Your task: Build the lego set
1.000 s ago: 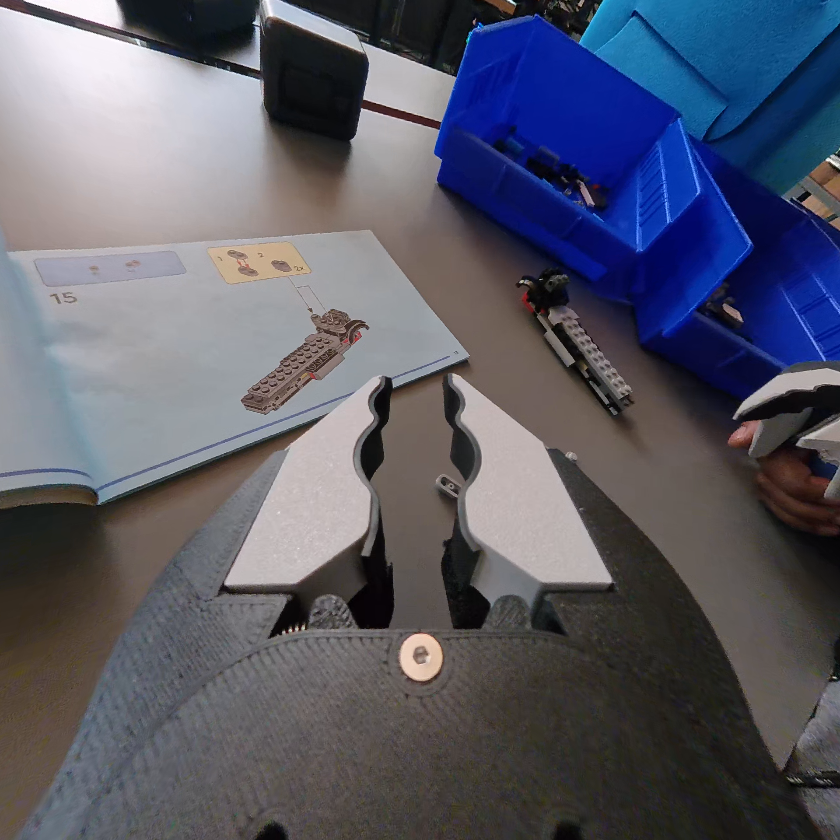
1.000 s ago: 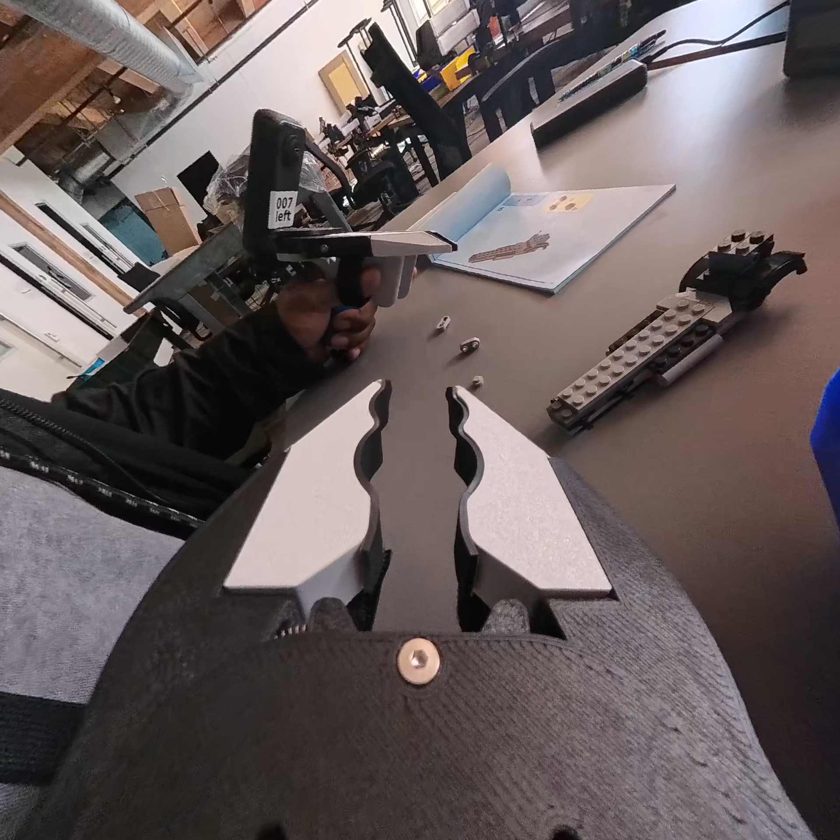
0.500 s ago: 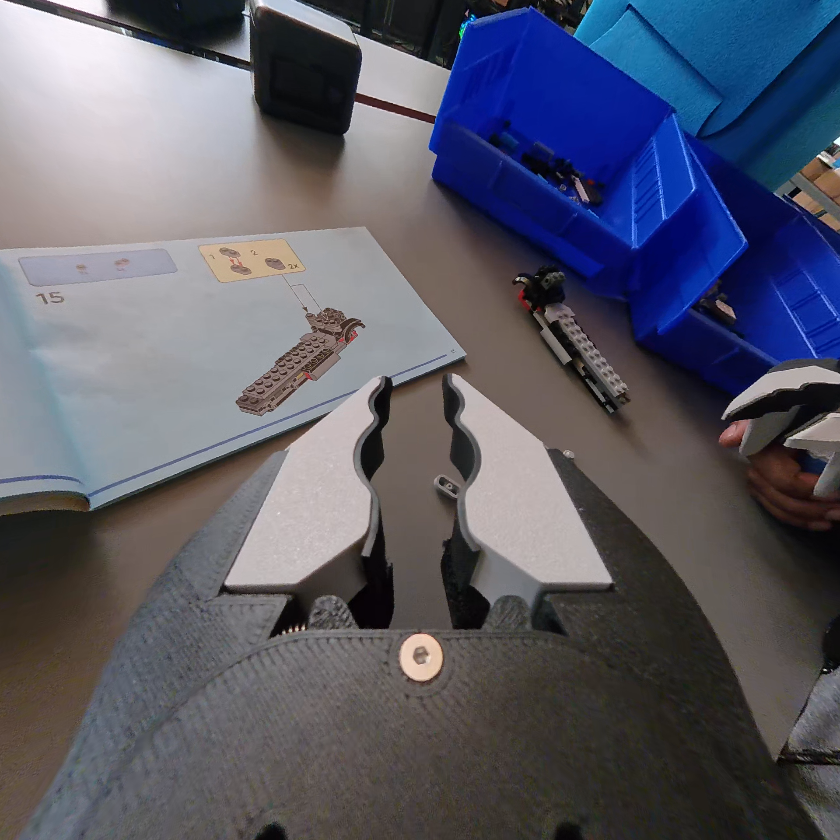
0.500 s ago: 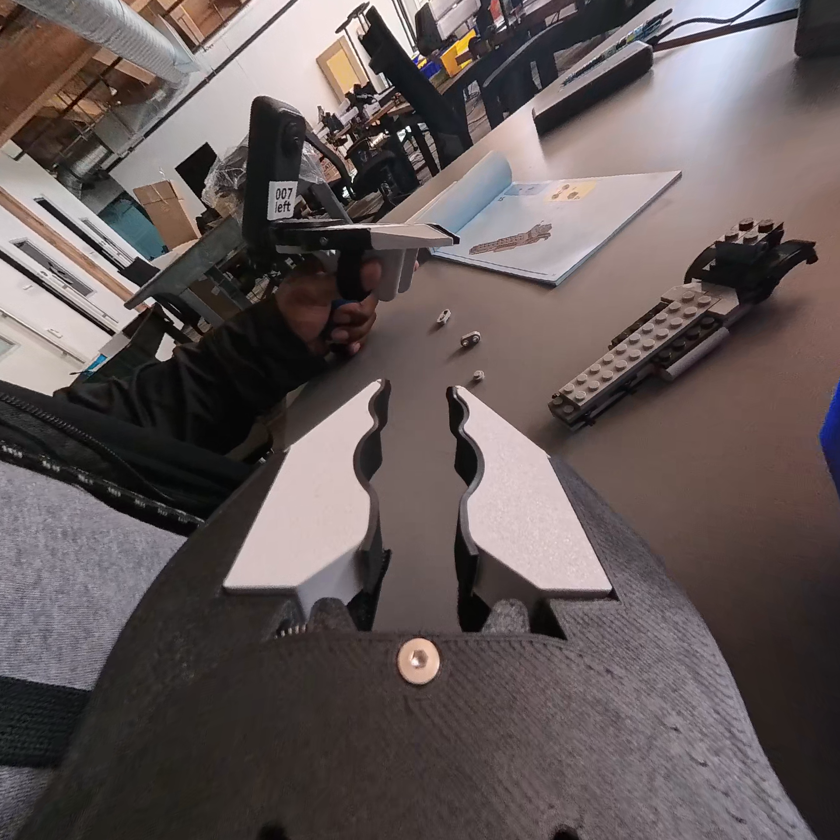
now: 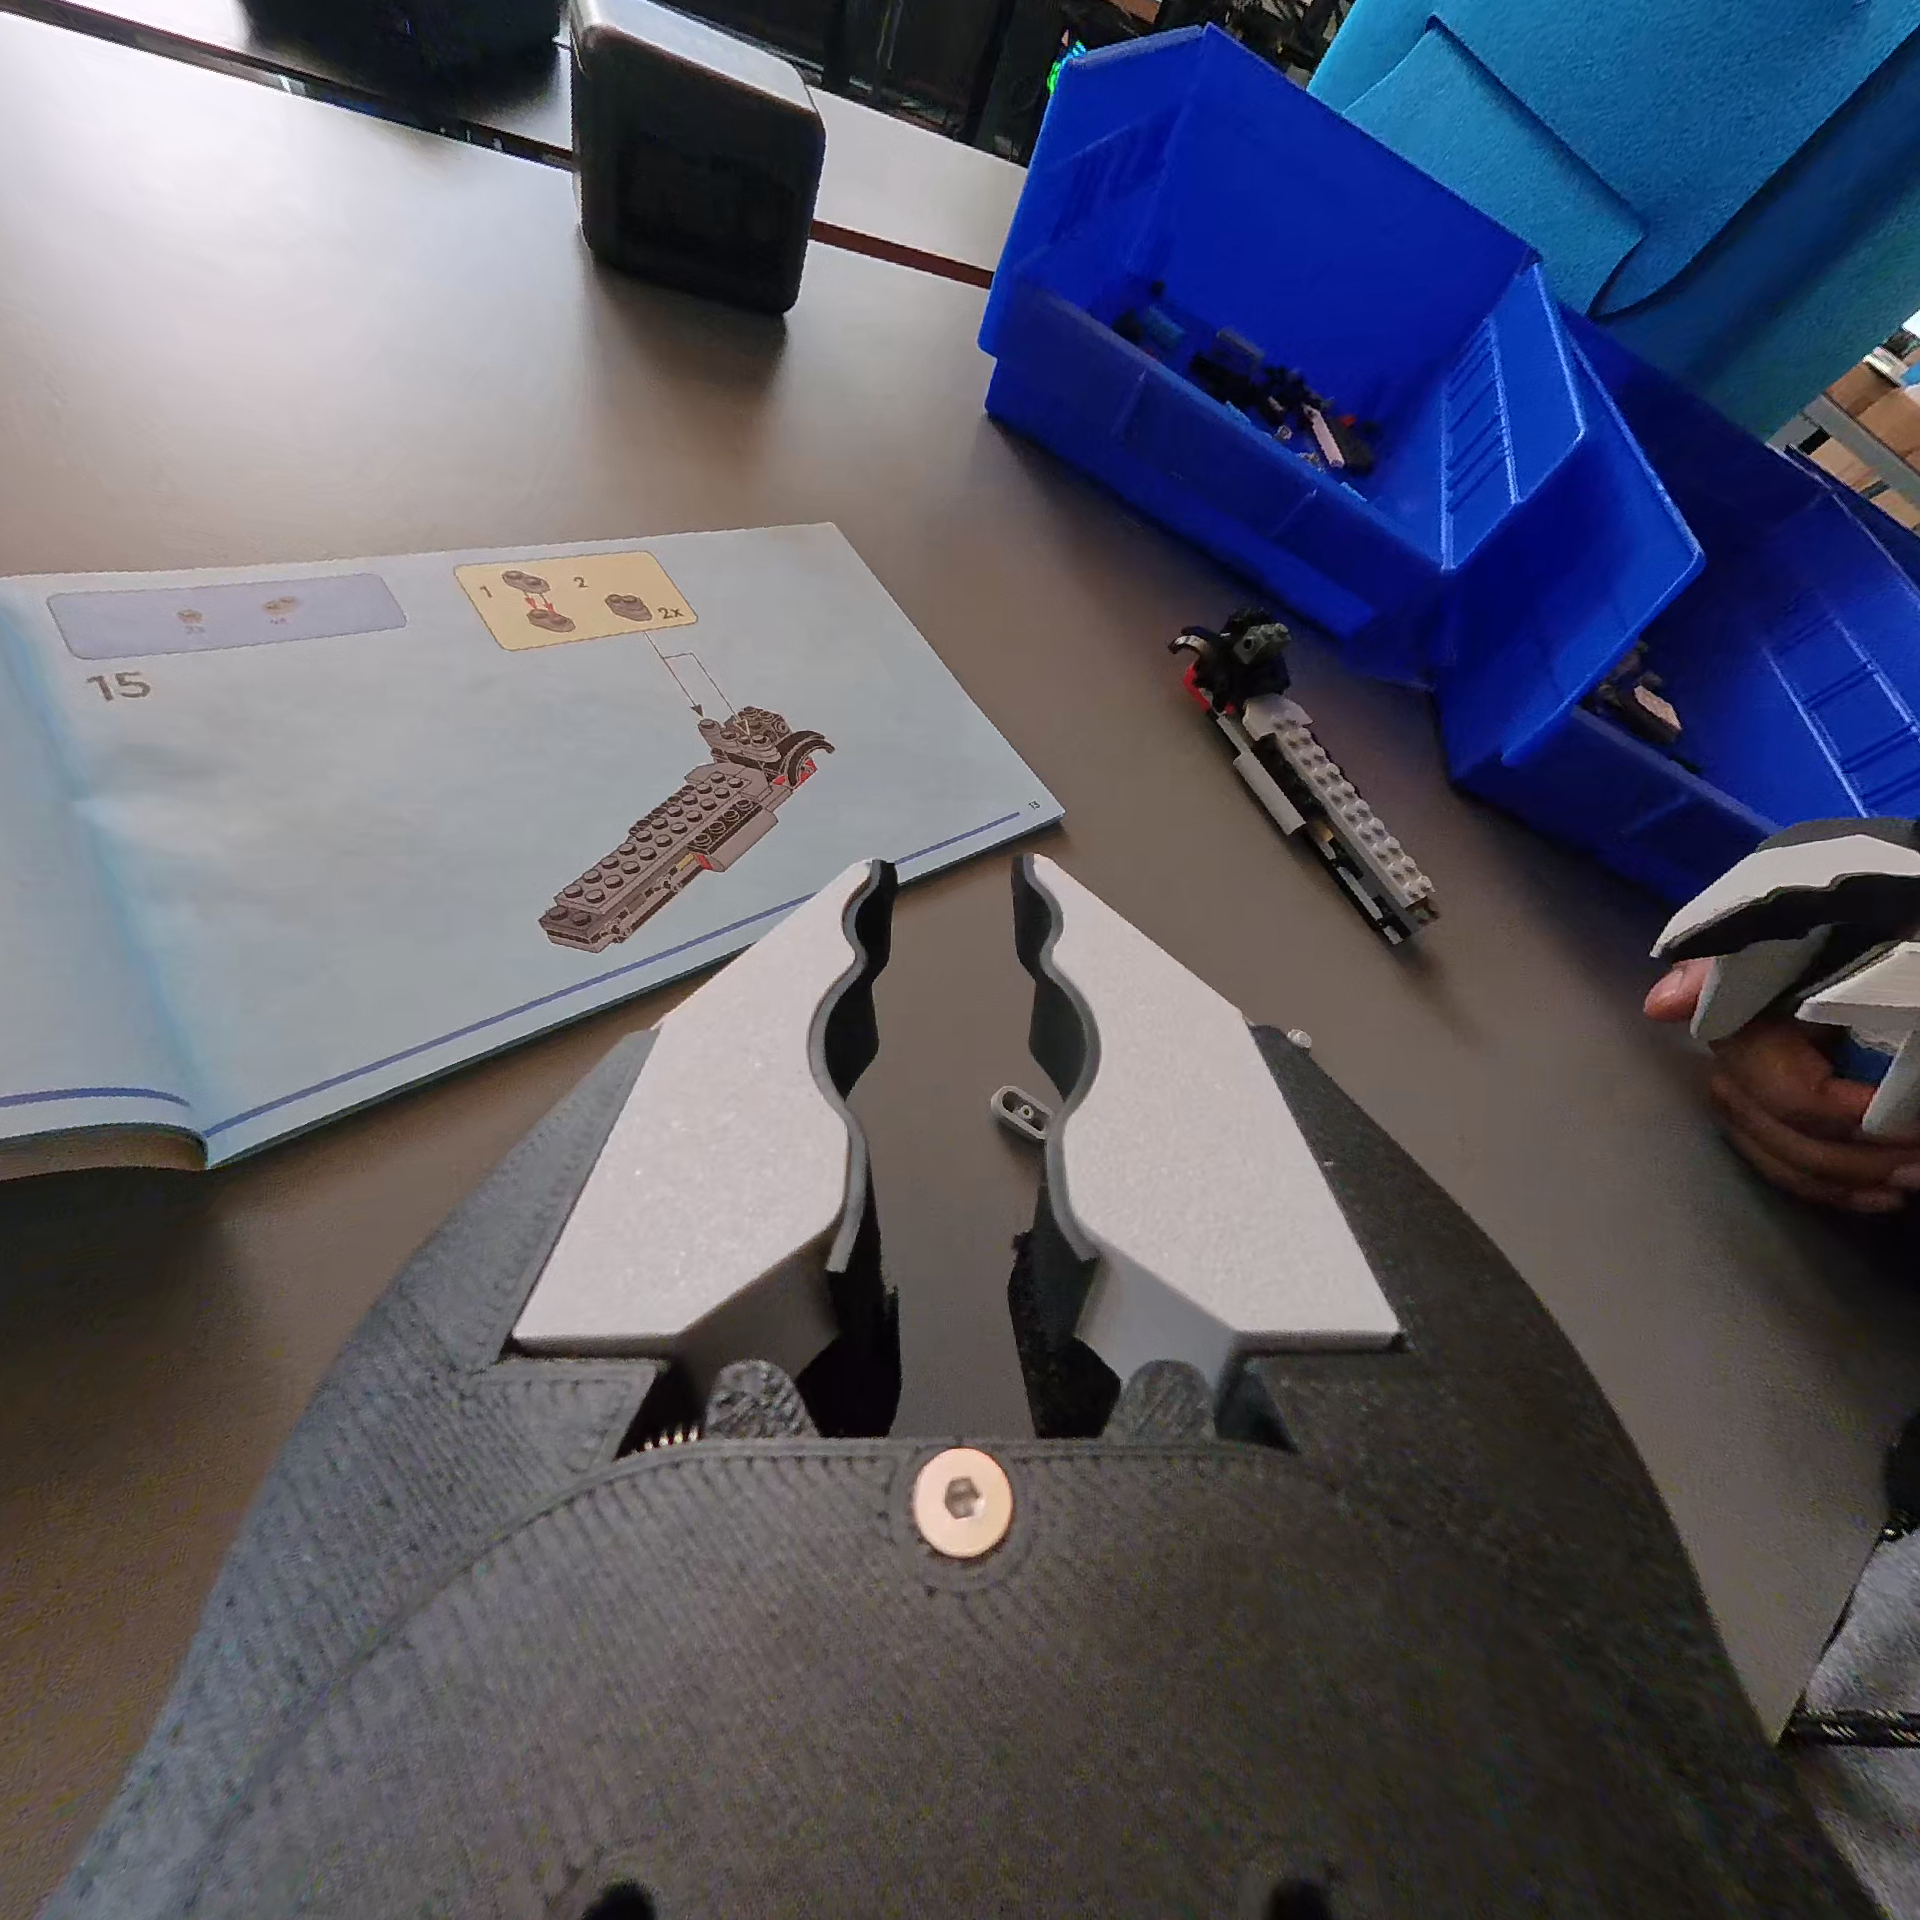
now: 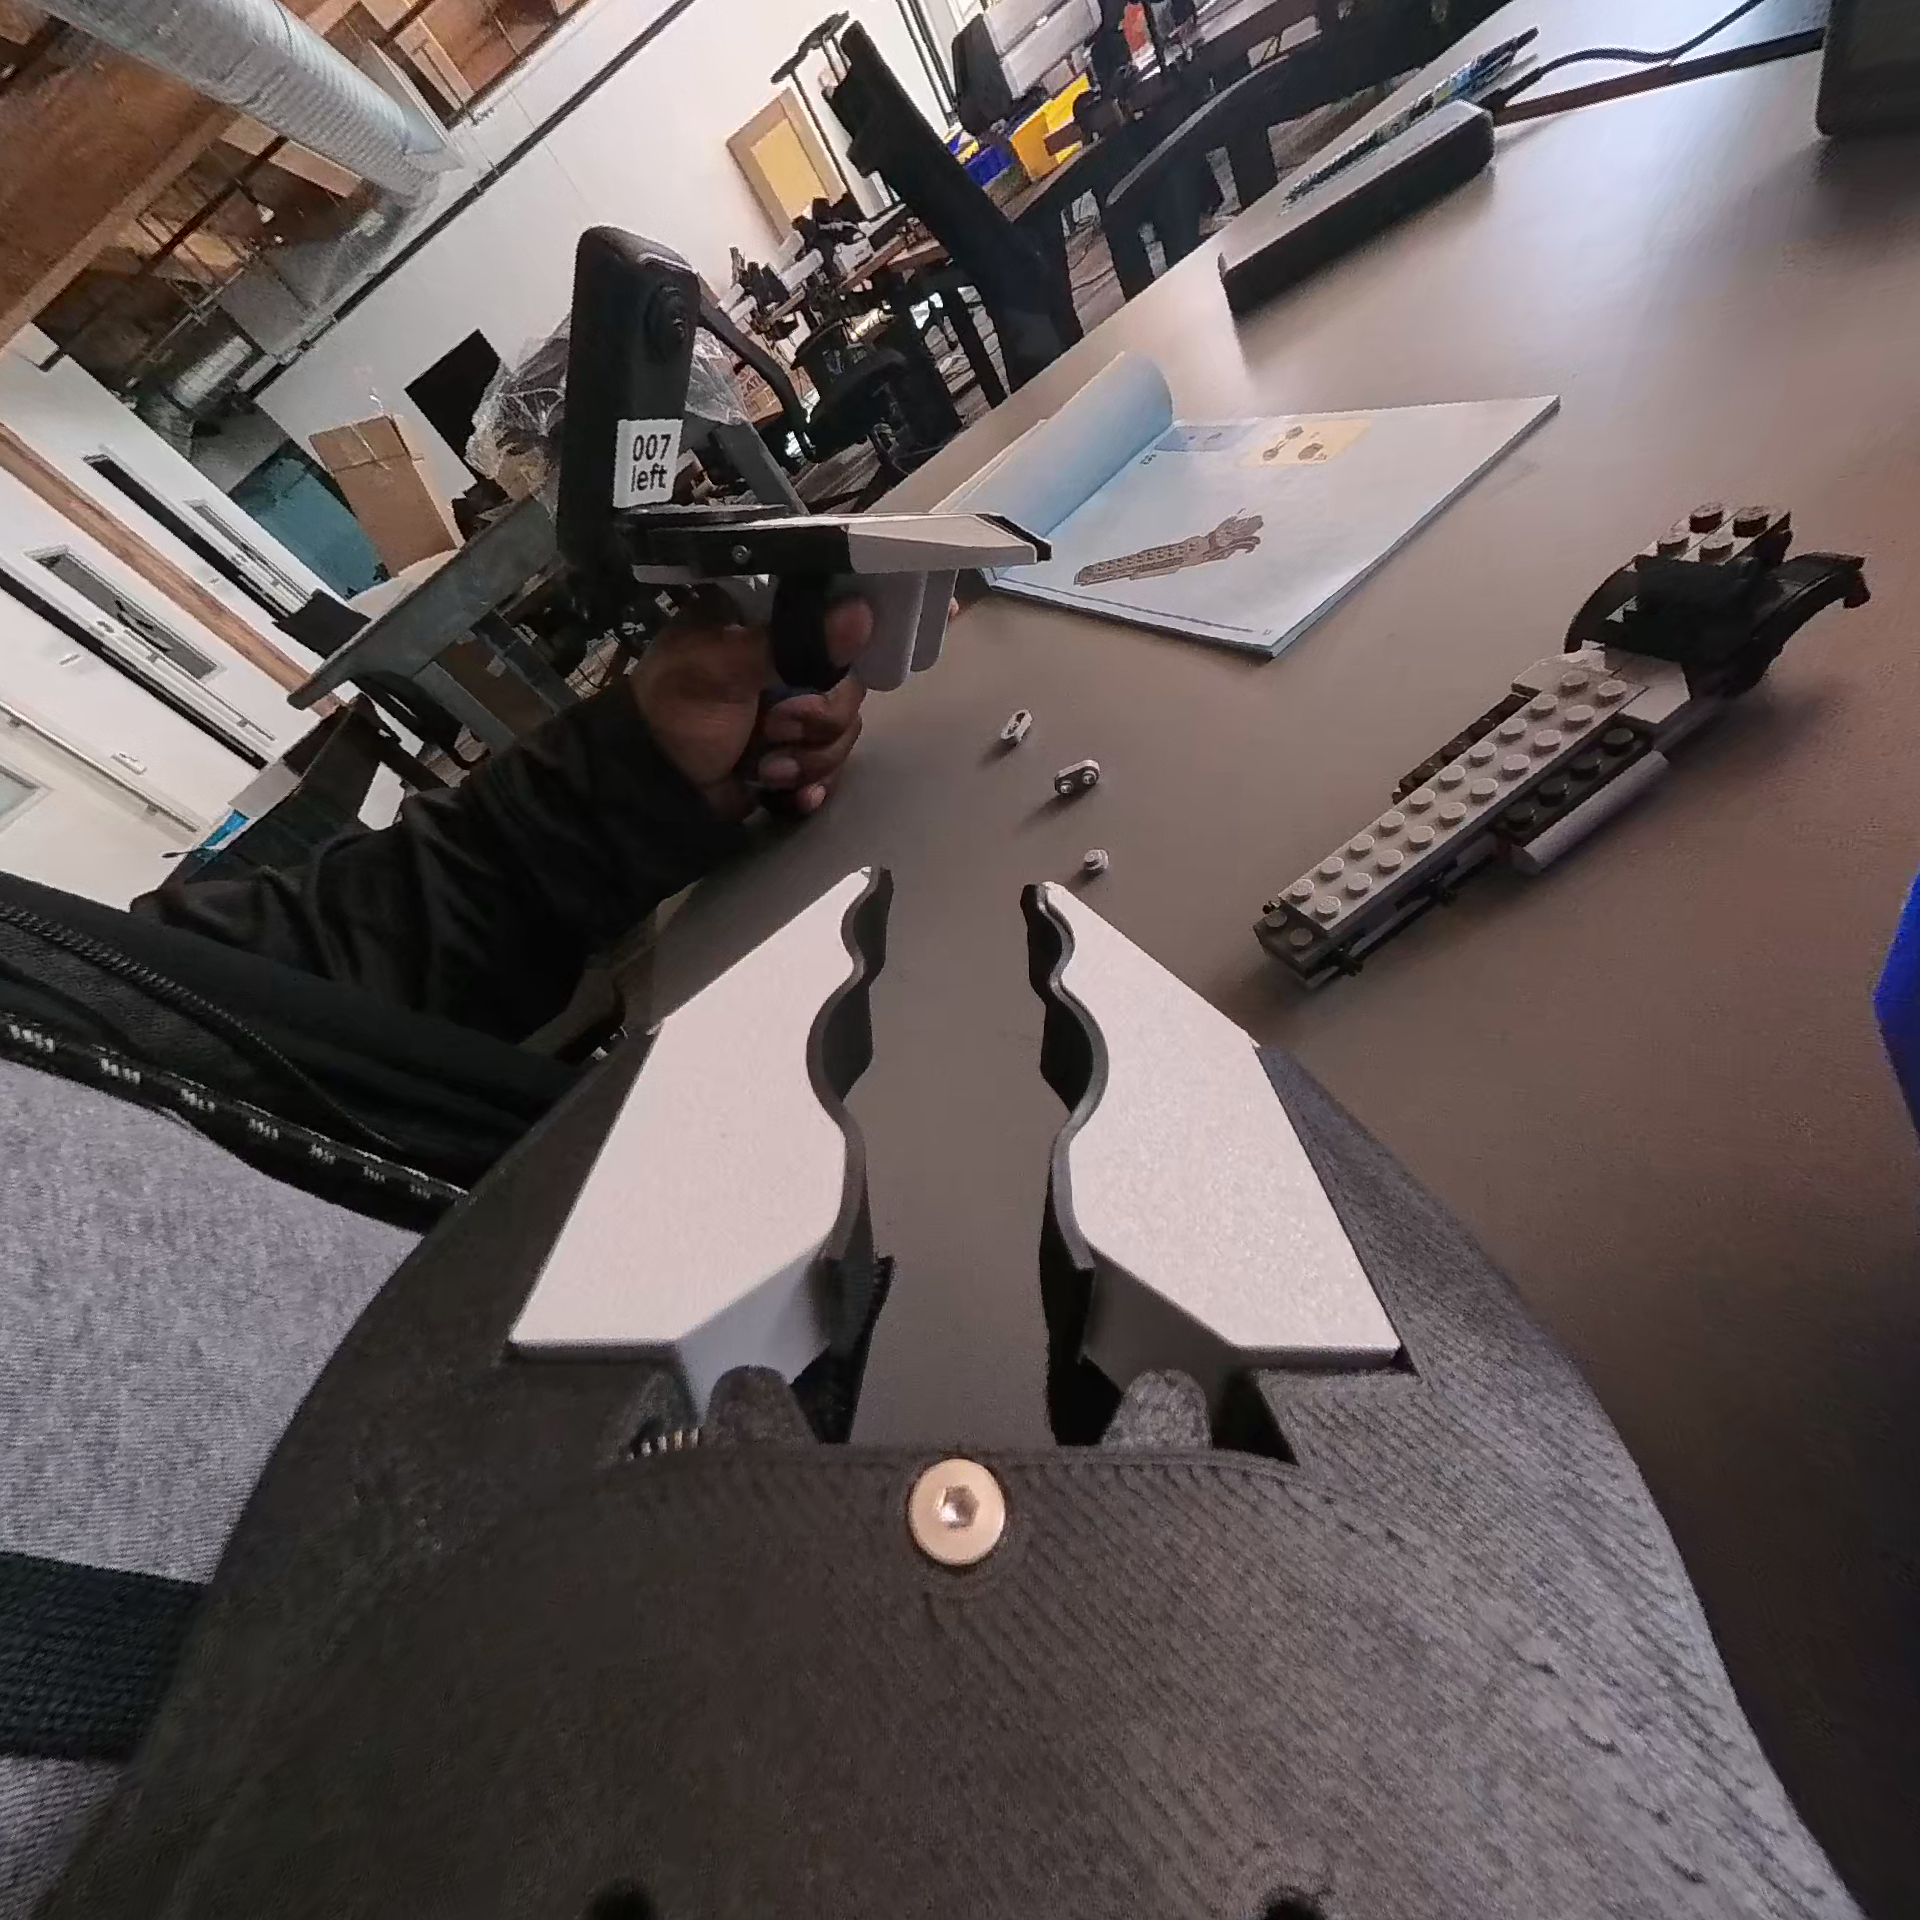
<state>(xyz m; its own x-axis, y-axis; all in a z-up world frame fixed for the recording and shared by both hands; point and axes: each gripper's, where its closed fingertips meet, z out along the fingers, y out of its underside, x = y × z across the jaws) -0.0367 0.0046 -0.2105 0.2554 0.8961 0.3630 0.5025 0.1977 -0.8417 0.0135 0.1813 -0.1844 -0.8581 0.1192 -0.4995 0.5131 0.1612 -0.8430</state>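
Note:
The grey and black lego model (image 5: 1311, 774) lies on the dark table beside the blue bins; it also shows in the right wrist view (image 6: 1558, 748). My left gripper (image 5: 954, 873) is open and empty, held above a small grey lego piece (image 5: 1023, 1112) on the table. Another tiny piece (image 5: 1297, 1036) lies by its right finger. My right gripper (image 6: 956, 888) is open and empty, low over the table. Three small grey pieces (image 6: 1077, 777) lie ahead of it. The left gripper (image 6: 935, 545) shows in the right wrist view, the right gripper (image 5: 1808, 925) in the left wrist view.
An open instruction booklet (image 5: 416, 790) lies left of the model. Two blue bins (image 5: 1247, 343) (image 5: 1766, 748) with loose pieces stand at the back right. A black cube-shaped box (image 5: 691, 177) stands at the back. A dark flat device (image 6: 1361, 203) lies far on the table. The grippers' ends are close to 20 cm from one another.
Both grippers have shifted only slightly; the left one has tilted a little so the table scene sits lower and closer in view. Both stay open.

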